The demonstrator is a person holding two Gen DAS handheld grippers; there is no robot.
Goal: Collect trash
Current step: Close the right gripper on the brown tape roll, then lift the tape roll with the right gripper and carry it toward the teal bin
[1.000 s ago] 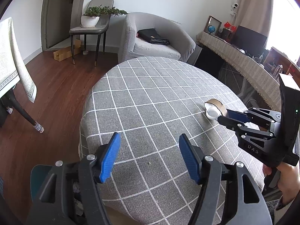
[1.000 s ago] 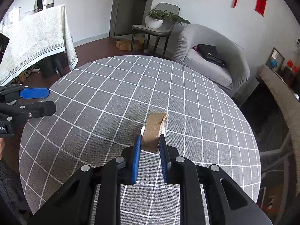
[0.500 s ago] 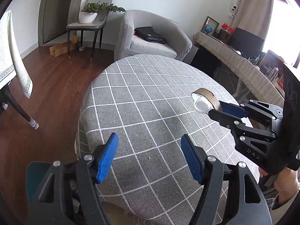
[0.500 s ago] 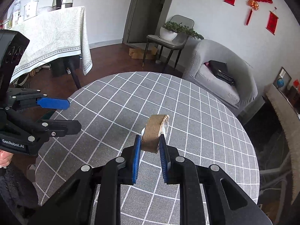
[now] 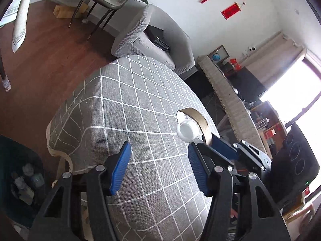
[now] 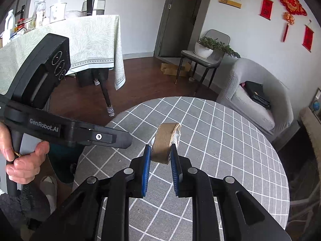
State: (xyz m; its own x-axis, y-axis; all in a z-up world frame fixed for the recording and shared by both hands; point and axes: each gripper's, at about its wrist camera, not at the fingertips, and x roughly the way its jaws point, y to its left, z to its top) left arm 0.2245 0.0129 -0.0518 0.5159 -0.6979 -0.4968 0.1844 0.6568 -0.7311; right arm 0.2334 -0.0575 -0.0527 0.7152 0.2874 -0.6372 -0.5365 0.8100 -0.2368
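My right gripper [image 6: 161,147] is shut on a curled strip of brown cardboard [image 6: 164,138] with a white plastic cup [image 5: 186,129] tucked against it, held above the grey checked table [image 6: 230,140]. From the left wrist, the right gripper [image 5: 202,140] and cardboard [image 5: 200,118] hang just right of my left gripper [image 5: 159,148]. The left jaws are closing with nothing between them, only tablecloth [image 5: 130,100] beneath. A hand grips the left gripper [image 6: 124,140] at the table's left edge.
A dark teal bin [image 5: 18,170] with several pieces of trash stands on the floor by the table's near-left edge. Beyond the table are a grey armchair [image 6: 256,96], a chair holding a potted plant [image 6: 204,50] and a cloth-covered side table [image 6: 80,40].
The right gripper has risen with the cardboard and come closer to the left gripper. The left gripper has rolled and shifted toward the table edge by the bin, its jaws narrower.
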